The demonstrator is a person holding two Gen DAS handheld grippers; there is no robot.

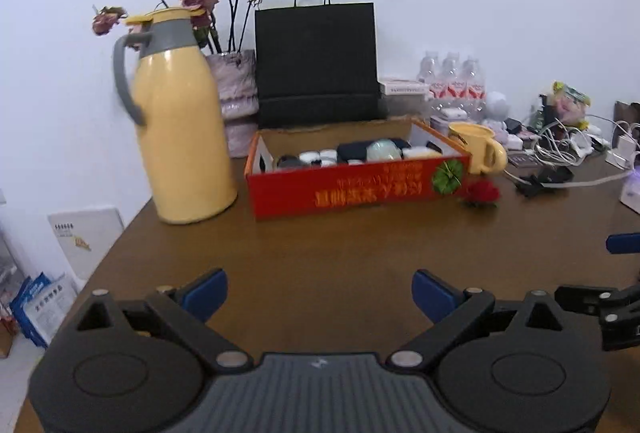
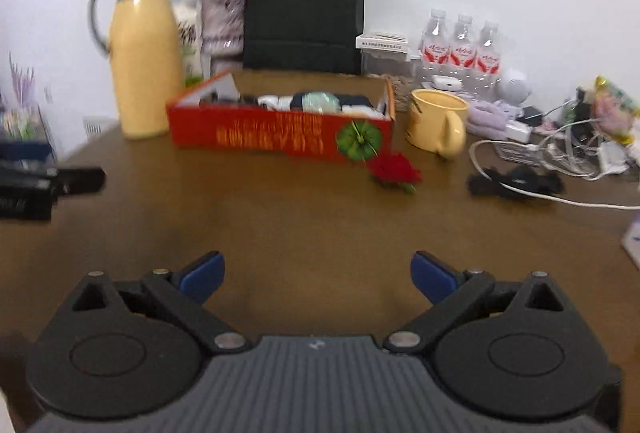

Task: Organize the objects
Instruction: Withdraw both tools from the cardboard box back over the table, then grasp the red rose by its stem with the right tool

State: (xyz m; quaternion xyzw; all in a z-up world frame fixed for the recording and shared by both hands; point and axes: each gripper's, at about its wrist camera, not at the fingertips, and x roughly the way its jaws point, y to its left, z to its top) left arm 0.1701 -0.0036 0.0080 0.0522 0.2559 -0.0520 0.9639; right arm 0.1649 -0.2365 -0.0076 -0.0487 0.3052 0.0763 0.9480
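Both grippers are hanging wide apart with nothing between their blue pads; the left gripper point(image 1: 320, 295) is hovering over the bare brown table point(image 1: 320, 253), and the right gripper point(image 2: 318, 279) is doing the same over its own stretch of the wood, its view blurred; each tool's black edge is showing at the side of the other's view. Beyond them, well apart, a red cardboard box point(image 1: 352, 187) is sitting open-topped on the table, holding small white, dark and pale-green items too small to tell apart; a red flower point(image 1: 482, 193) is lying on the table just beside the box's front right corner; a yellow mug point(image 1: 478, 149) is standing near that end of the box. To the box's left a tall yellow thermos jug point(image 1: 184, 121) with a grey handle is standing upright; behind it a vase of dried roses point(image 1: 238, 89) and a black paper bag point(image 1: 316, 65) are standing against the white wall; to the right, water bottles point(image 1: 452, 81) and a tangle of white cables point(image 1: 560, 147) are crowding the table's far edge.
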